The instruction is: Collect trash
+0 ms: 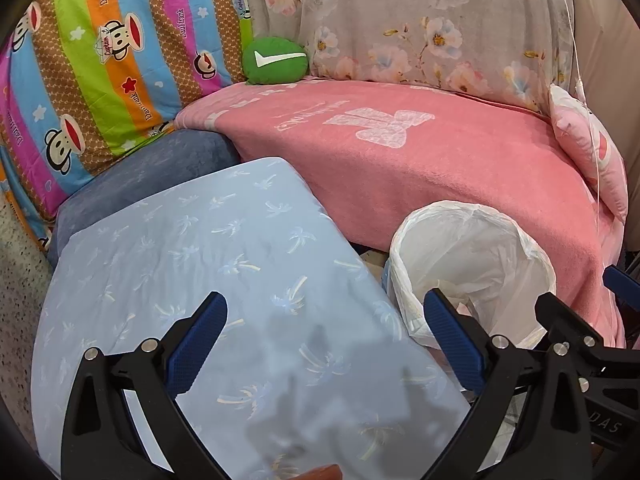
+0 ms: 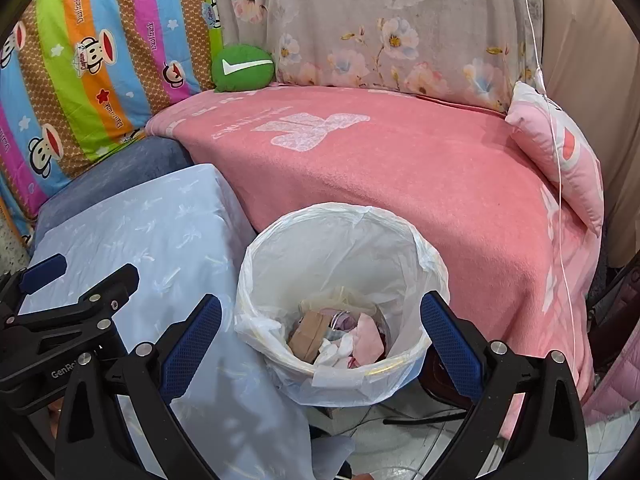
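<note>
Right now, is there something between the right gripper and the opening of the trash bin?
Nothing visible does. The right gripper is open and empty, directly above the lined trash bin, whose mouth is uncovered, with trash at the bottom. The left gripper is off to the side, over the blue cloth.

Both tongs are built alike: the left tongs (image 1: 326, 344) and the right tongs (image 2: 320, 344) each have matte black angular arms with triangular cut-outs, tipped by blue fingers (image 1: 198, 344) with a fine dotted grip texture. Round silver screws (image 2: 499, 347) sit at the joints. In the right wrist view, white lettering reading "GenRo" (image 2: 66, 371) shows at 9 o'clock on the neighbouring black body.
</note>
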### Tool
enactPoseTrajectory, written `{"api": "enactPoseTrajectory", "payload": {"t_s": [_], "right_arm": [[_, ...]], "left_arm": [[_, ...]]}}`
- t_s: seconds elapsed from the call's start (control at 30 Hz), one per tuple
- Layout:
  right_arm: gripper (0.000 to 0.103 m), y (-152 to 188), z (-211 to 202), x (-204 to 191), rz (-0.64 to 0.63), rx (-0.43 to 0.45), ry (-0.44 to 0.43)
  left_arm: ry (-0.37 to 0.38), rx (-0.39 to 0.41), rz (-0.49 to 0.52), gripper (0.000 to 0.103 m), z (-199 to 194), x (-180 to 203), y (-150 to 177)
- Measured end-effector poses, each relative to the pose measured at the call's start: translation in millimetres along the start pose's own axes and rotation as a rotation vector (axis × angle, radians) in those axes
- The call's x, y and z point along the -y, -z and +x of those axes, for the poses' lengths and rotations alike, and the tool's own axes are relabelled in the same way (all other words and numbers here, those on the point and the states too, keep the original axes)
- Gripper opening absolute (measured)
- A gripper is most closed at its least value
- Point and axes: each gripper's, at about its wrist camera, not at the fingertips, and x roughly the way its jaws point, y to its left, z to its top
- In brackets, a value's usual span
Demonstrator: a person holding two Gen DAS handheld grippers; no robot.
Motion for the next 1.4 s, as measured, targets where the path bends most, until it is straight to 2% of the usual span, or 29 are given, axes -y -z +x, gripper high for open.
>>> {"api": "enactPoseTrajectory", "payload": {"t_s": [0.63, 1.4], "right_arm": [[0.097, 2.8, -3.9, -1.3, -0.020, -0.033, 0.026], [0.097, 2.1, -9.4, 9.6, -0.024, -0.037, 0.042]], "left_arm": [[-0.001, -0.035, -0.023, 0.095, -2.2, -5.5, 5.1], [0.007, -0.064, 0.005, 0.095, -6.5, 6.1, 2.9]]}}
